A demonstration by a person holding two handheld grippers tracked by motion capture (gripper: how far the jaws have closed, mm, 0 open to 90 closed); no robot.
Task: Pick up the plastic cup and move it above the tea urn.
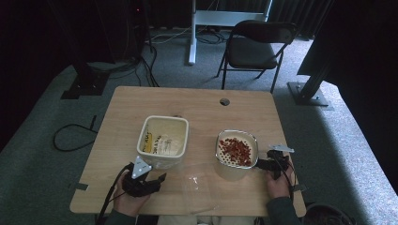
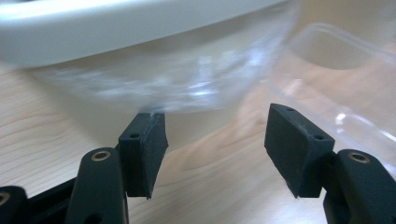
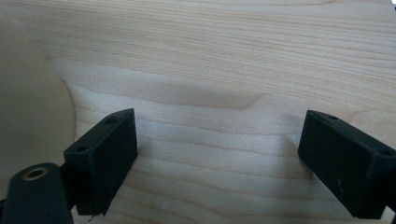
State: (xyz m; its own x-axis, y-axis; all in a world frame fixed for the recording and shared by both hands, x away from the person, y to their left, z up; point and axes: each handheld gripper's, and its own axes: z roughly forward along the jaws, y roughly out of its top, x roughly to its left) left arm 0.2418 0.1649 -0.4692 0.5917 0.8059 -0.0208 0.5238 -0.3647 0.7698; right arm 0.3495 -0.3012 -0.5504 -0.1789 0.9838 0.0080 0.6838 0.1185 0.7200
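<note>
A cream square tub [image 1: 163, 140] with paper packets inside stands left of the table's middle. To its right sits a white strainer bowl [image 1: 237, 149] holding red bits [image 1: 236, 151]. A clear plastic lid [image 1: 199, 186] lies near the front edge between them. My left gripper [image 1: 157, 180] rests just below the tub, open, jaws apart with nothing between them; in the left gripper view its tips [image 2: 217, 140] face the tub's wall [image 2: 154, 79] and the clear lid [image 2: 345, 93]. My right gripper [image 1: 263, 165] lies beside the strainer's right edge, open over bare wood [image 3: 219, 154].
The wooden table [image 1: 197, 105] has a cable hole [image 1: 225, 101] near its far edge. A folding chair [image 1: 256, 47] stands beyond it, with cables and stand bases on the carpet at the left and right.
</note>
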